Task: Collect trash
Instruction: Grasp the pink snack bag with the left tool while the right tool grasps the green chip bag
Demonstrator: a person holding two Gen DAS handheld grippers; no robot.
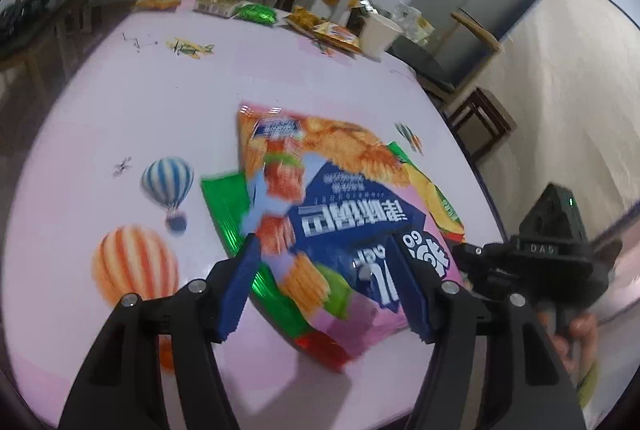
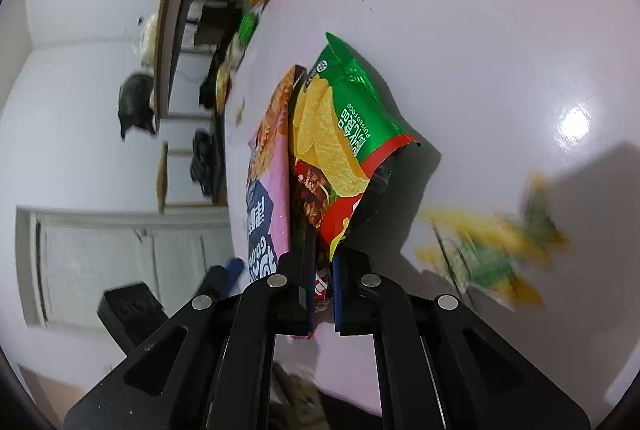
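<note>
Left gripper (image 1: 326, 272): my jaws stand apart, one blue pad on either side of the pink snack bag (image 1: 344, 189); the pads hang over its near half and I cannot see them pressing on it (the view is smeared with blur).
Right gripper (image 2: 322, 286): clenched tight on the red bottom corner of the green chip bag (image 2: 340, 133), with the pink bag's edge (image 2: 268, 165) just beside the left pad; whether that edge is caught in the pinch too I cannot tell.
Pink snack bag: lies on the pink tablecloth (image 1: 100, 101), printed side up, blue label and fried sticks showing, overlapping the green bag.
Green chip bag: beneath and beside the pink one; in my left view its foil sticks out at the left edge (image 1: 224, 205) and again at the right. In my right view its top end is lifted off the cloth and throws a dark shadow.
Tablecloth: glossy, printed with hot-air balloons (image 1: 168, 185) and small planes.
Far edge of table: a row of other snack wrappers (image 1: 256, 13) and a white paper cup (image 1: 378, 33), well apart from the two bags.
My other tool: from the left view the right gripper's black body (image 1: 556, 246) sits just right of the bags, a hand (image 1: 576, 342) wrapped round its grip.
</note>
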